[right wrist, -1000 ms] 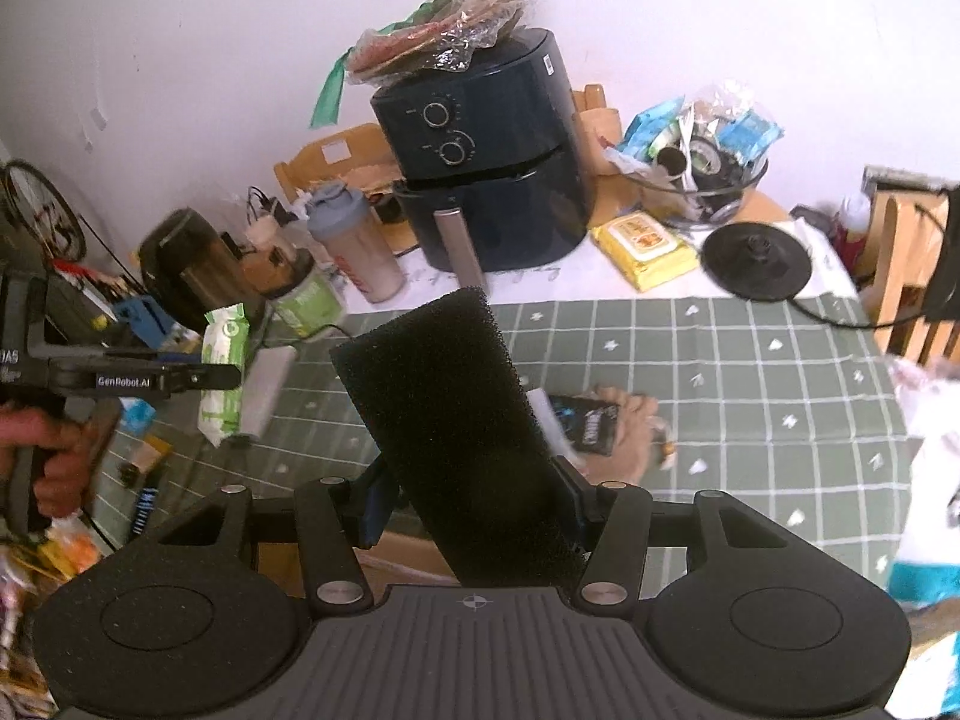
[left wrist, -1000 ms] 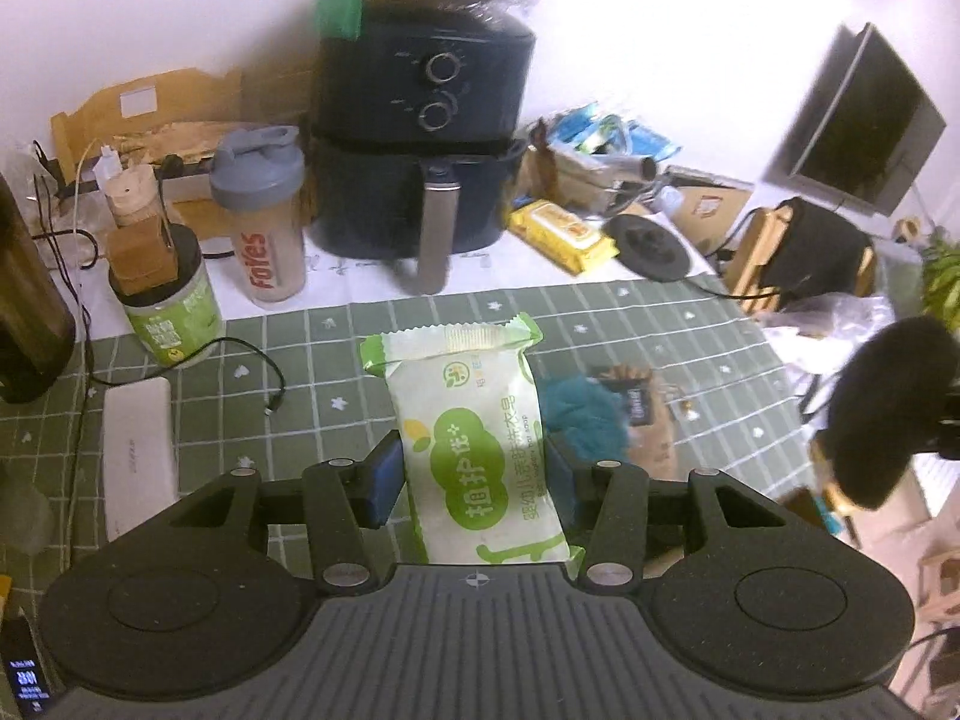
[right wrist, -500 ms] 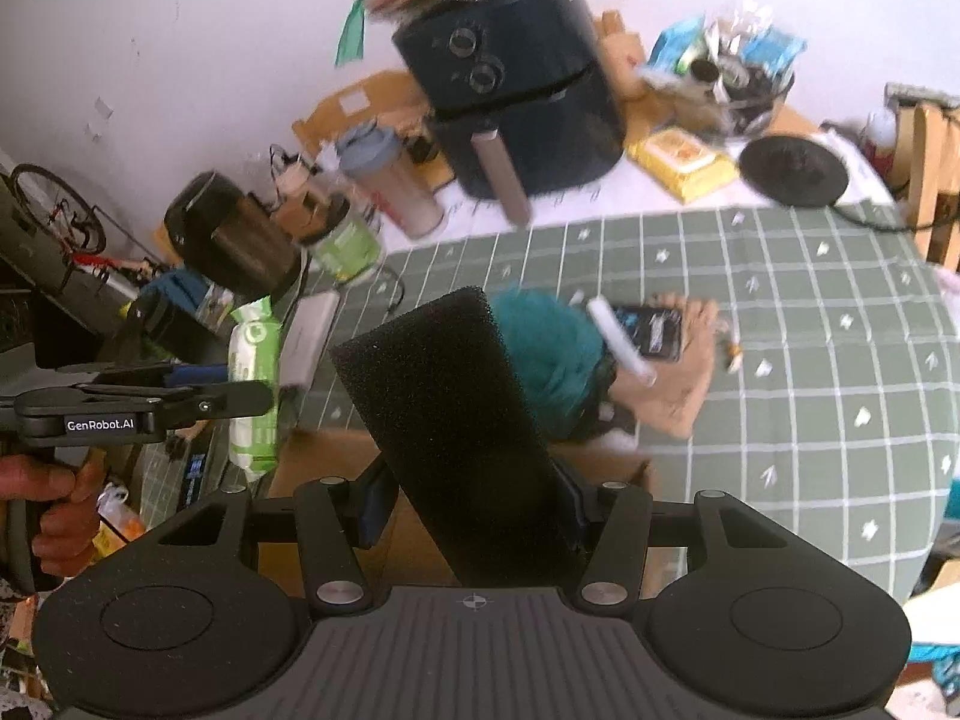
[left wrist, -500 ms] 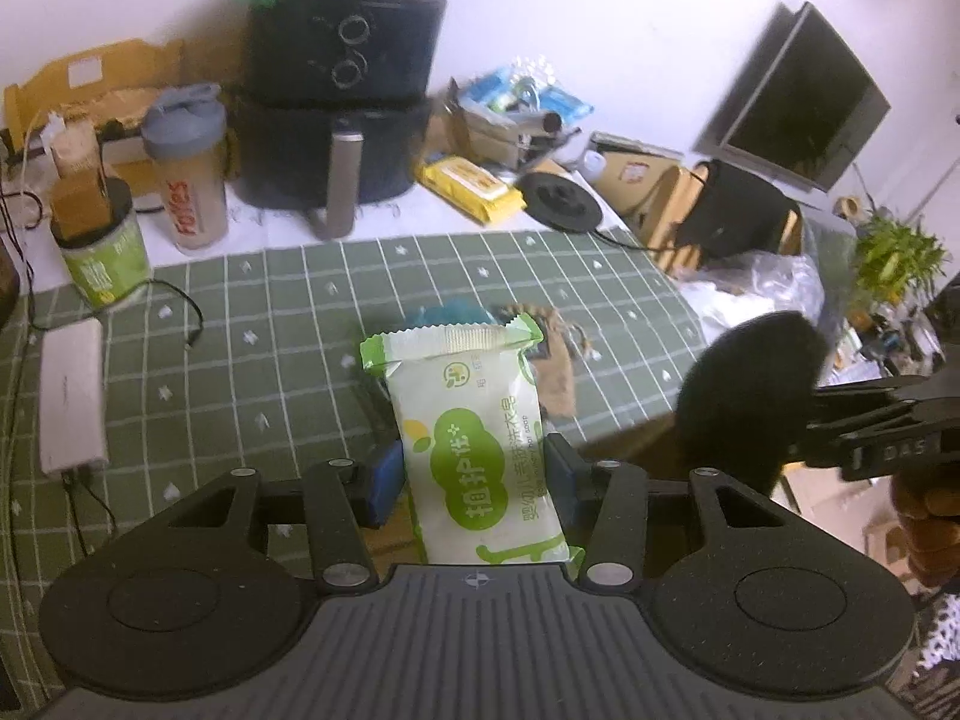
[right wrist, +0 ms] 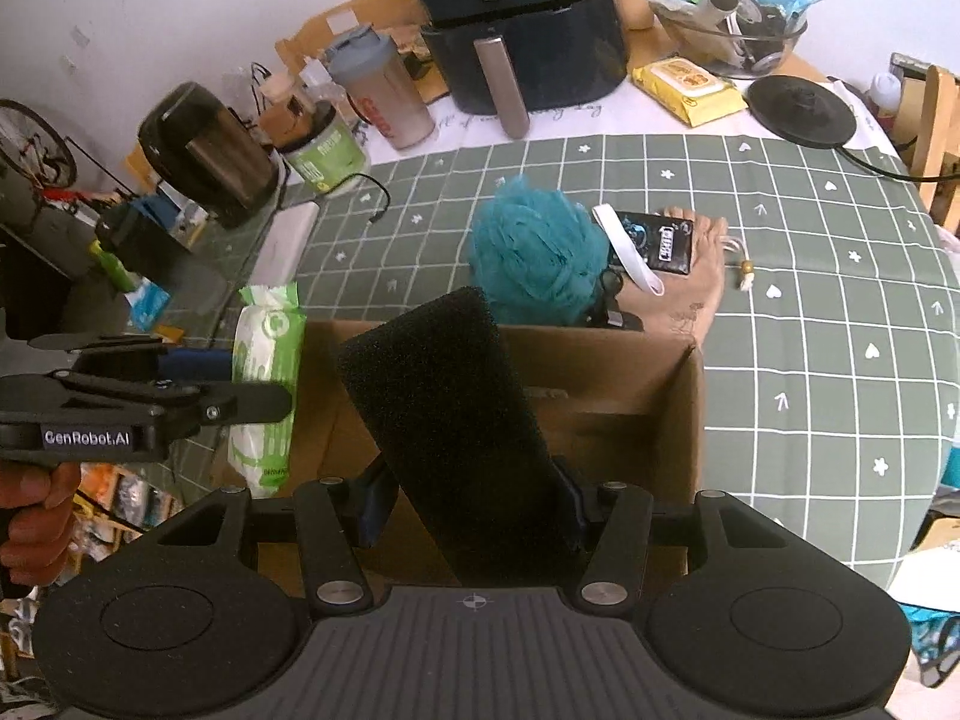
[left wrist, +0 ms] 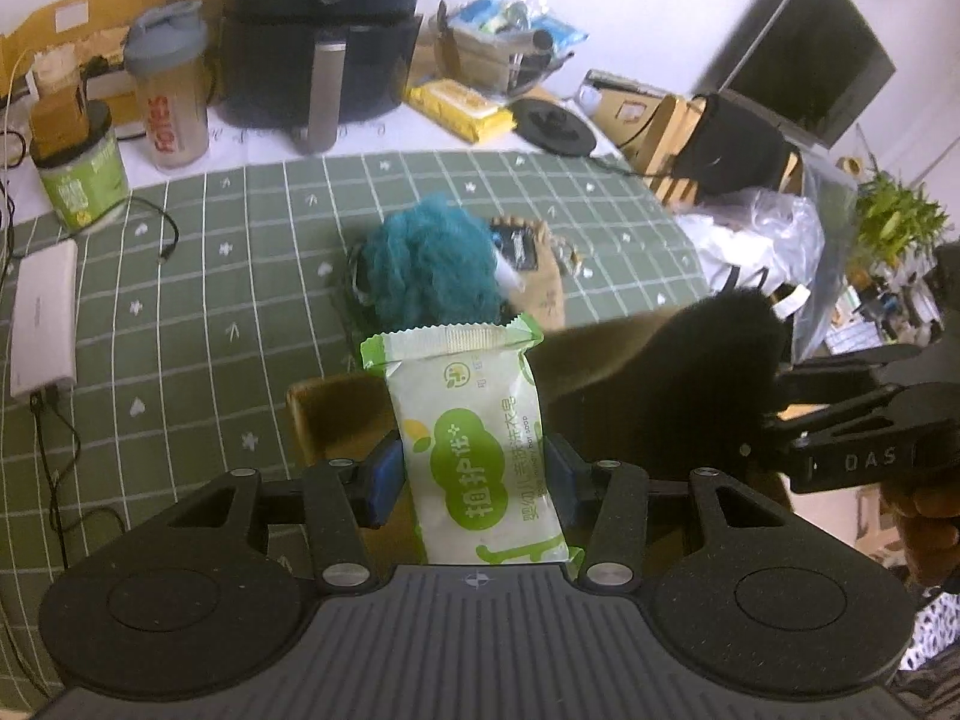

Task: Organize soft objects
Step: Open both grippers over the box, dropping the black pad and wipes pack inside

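A white wall (right wrist: 180, 12) is seen behind the bench (right wrist: 810, 324), which is covered by a green grid-patterned cloth. A dark monitor (left wrist: 804, 54) and a potted plant (left wrist: 894, 216) are seen at the right.

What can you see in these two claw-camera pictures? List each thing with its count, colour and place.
Soap packet: one, white and green, gripped in left claw.
Foam sponge: one, black, gripped in right claw.
Cardboard box: one, brown, open, at the near table edge.
Bath pouf: one, teal, on the cloth behind the box.
Air fryer: one, dark, at the back.
Shaker bottle: one, clear with grey lid, left of the fryer.
Wipes pack: one, yellow, right of the fryer.
Tablecloth: one, green checked.
Left claw: black.
Right claw: black.
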A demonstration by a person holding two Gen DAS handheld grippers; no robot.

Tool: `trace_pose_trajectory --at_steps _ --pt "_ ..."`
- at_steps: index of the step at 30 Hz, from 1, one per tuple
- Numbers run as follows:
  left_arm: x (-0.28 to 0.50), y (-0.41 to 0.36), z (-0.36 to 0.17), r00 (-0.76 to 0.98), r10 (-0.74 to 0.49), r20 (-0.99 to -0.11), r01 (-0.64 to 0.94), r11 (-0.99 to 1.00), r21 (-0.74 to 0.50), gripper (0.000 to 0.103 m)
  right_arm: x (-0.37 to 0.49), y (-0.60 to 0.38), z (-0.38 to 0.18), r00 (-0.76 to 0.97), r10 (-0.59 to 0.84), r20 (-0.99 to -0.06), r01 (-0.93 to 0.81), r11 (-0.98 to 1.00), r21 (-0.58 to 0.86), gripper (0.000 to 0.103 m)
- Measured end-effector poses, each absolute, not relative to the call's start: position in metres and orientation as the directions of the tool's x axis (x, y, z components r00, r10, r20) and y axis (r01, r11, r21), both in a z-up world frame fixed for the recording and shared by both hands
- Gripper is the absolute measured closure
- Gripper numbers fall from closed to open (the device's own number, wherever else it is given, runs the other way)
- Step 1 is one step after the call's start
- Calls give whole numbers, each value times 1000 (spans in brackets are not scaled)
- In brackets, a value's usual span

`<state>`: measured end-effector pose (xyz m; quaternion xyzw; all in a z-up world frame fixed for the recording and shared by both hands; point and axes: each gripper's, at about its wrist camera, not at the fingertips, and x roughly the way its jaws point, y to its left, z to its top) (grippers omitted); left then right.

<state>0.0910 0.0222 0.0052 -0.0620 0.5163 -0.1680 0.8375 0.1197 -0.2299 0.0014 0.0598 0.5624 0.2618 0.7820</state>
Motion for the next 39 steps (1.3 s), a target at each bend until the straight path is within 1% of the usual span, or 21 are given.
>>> trace_pose_trajectory --at_steps 6,7,9,10,11,12,14,15,19,28,39 --pt "83 16 -11 384 -281 -879 192 956 -222 55 113 -224 -6 232 432 -872 -338 876 344 46" --pt "82 15 -14 382 -267 -885 188 960 -208 55 112 -223 -8 234 423 -875 -339 879 334 44" --pt "80 13 -20 374 -231 -898 177 969 -175 55 109 -219 -9 237 406 -883 -351 883 312 37" --pt "79 12 -22 374 -216 -902 175 972 -160 54 108 -217 -10 238 395 -887 -358 885 298 25" --pt "78 11 -22 375 -210 -903 175 972 -154 54 107 -215 -10 240 390 -889 -365 885 289 16" --pt "77 11 -22 376 -214 -902 176 972 -157 53 105 -215 -10 243 390 -888 -375 882 285 14" --pt "74 12 -20 380 -231 -896 176 969 -175 38 102 -214 -9 247 400 -883 -385 877 289 9" --pt "73 11 -19 387 -234 -892 175 968 -178 33 101 -214 -8 248 405 -880 -386 874 293 8" --pt "67 10 -9 412 -228 -882 161 971 -176 33 98 -216 -3 273 415 -868 -392 872 294 0" --pt "65 15 4 455 -206 -866 129 978 -165 33 98 -225 10 351 391 -851 -389 887 247 0" --pt "72 29 4 467 -186 -864 88 983 -164 33 104 -240 6 368 373 -852 -348 905 245 0"
